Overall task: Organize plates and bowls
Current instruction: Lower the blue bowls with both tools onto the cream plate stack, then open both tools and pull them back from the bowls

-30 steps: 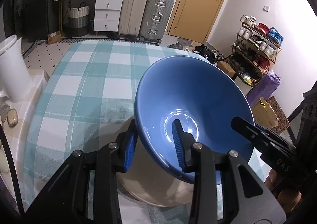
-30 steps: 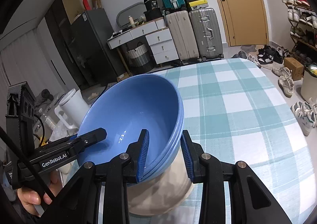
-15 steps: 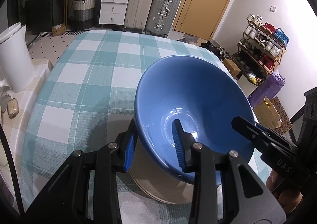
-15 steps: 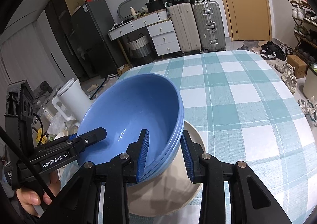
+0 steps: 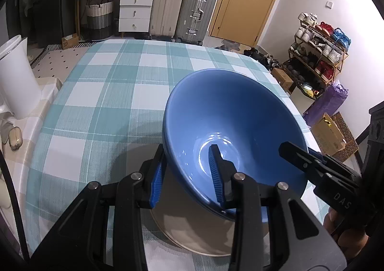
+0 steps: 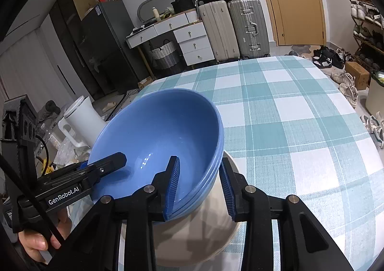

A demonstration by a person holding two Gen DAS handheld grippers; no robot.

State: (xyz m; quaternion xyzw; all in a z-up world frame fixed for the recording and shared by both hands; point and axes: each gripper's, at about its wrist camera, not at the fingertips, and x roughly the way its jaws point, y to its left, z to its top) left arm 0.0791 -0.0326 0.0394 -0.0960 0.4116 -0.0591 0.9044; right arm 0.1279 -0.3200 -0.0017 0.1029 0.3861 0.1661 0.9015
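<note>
From my left wrist, the room shows a yellow door (image 5: 242, 4), two suitcases (image 5: 182, 4) against the wall and a shoe rack (image 5: 319, 55) at the right, behind a desk (image 5: 115, 93) covered in a teal-and-white checked cloth. My left tool (image 5: 188, 175) clamps the near rim of the blue bowls (image 5: 230, 122): one blue pad sits outside the wall, the other inside the basin. The bowls tilt over a cream plate (image 5: 199, 235) that lies on the desk. My right tool (image 5: 309, 163) reaches in from the right onto the opposite rim.

From my right wrist, a dark fridge (image 6: 96, 50), white drawers (image 6: 192, 38) and a white jug (image 6: 81, 122) stand beyond the desk (image 6: 300, 127). My right tool (image 6: 199, 187) grips the rim of the blue bowls (image 6: 163, 132), which show as a nested stack of rims, one pad inside and one outside. The cream plate (image 6: 211, 230) lies under them. My left tool (image 6: 103, 167) holds the far rim, with my left hand (image 6: 38, 239) below it.
</note>
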